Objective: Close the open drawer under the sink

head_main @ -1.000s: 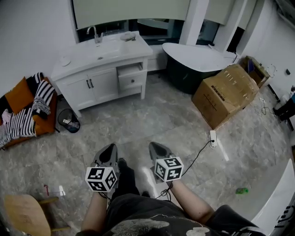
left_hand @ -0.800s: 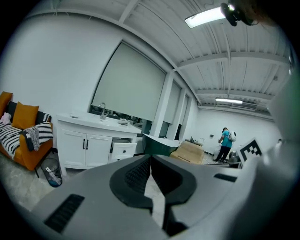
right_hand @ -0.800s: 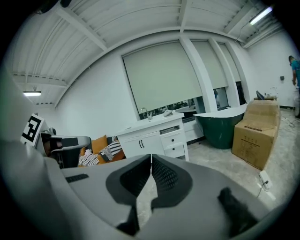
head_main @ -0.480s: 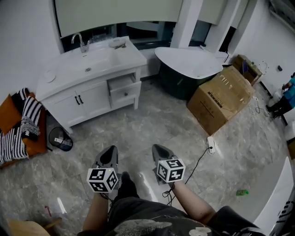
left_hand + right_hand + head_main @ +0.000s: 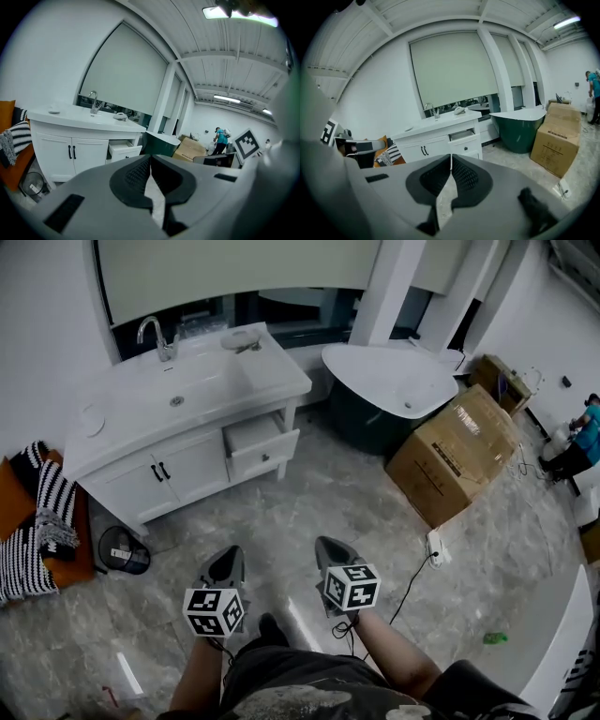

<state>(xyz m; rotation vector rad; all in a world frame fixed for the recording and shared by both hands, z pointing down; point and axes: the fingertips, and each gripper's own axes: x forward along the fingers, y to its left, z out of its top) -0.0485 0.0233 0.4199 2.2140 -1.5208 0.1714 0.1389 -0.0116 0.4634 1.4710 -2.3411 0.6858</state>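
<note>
A white vanity (image 5: 187, 460) with a sink (image 5: 178, 395) and tap stands ahead against the wall. Its top right drawer (image 5: 262, 448) is pulled partly out; the same drawer (image 5: 125, 150) shows in the left gripper view and the drawer (image 5: 462, 136) in the right gripper view. My left gripper (image 5: 228, 562) and right gripper (image 5: 330, 547) hang side by side over the floor, well short of the vanity, both pointing toward it. Each one's jaws meet at the tips with nothing between them.
A dark green bathtub (image 5: 394, 395) stands right of the vanity, with a cardboard box (image 5: 455, 451) beside it. A power strip and cable (image 5: 433, 547) lie on the floor at right. A small bin (image 5: 124, 549) and striped cushions (image 5: 42, 521) sit left. A person (image 5: 586, 427) stands far right.
The vanity has grown larger and nearer in the head view as I walk toward it. Both grippers keep their places side by side, still shut.
</note>
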